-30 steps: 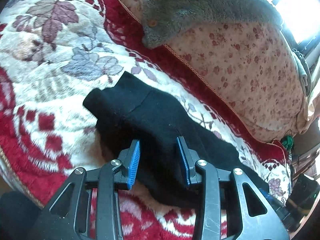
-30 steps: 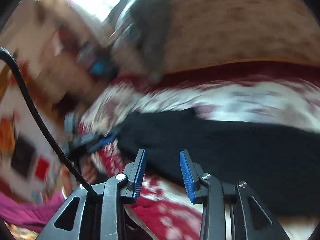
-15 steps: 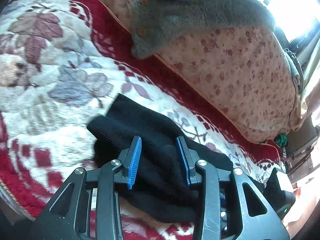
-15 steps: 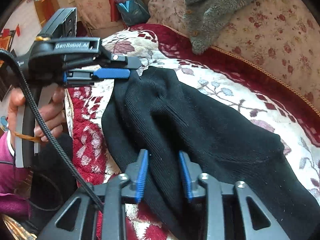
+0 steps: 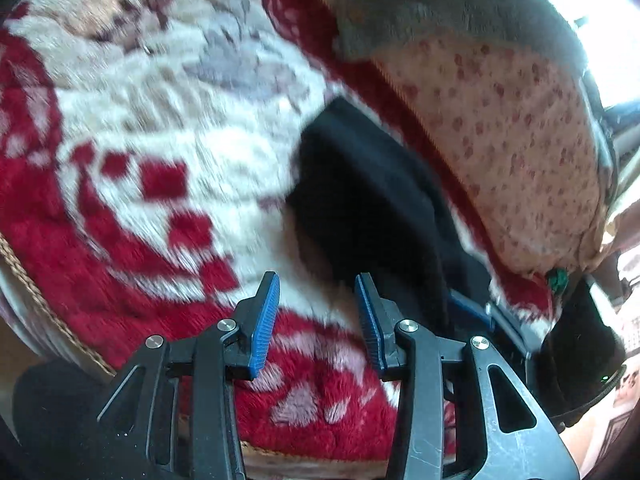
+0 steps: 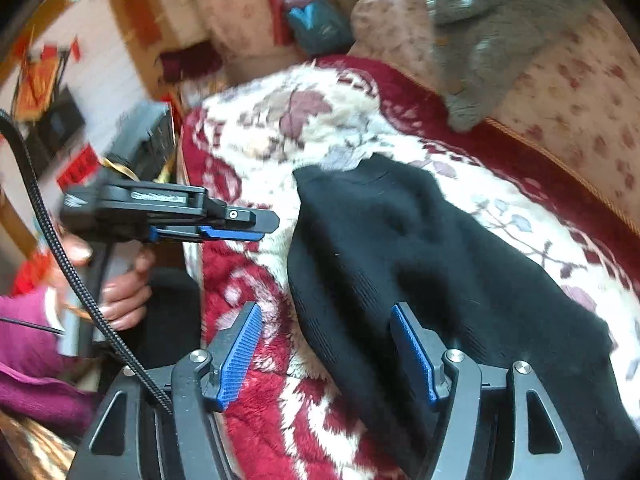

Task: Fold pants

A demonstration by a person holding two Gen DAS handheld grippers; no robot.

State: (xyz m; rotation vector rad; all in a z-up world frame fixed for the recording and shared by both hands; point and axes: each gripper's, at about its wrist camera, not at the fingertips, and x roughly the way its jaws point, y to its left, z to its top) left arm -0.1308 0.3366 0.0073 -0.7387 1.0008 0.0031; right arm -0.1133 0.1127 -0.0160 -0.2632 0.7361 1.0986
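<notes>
Left wrist: left gripper spread, empty, over blanket just beside black pants.

Right wrist: right gripper spread wide astride pants' near edge, not pinching.

Judgement: between folds; next needs fresh grips on the edge.

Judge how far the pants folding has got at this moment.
Done: the black pants lie doubled over in a thick bundle on the red floral blanket. In hand: nothing; the left gripper and right gripper have open, empty jaws. Left: probably a further fold and smoothing.
</notes>
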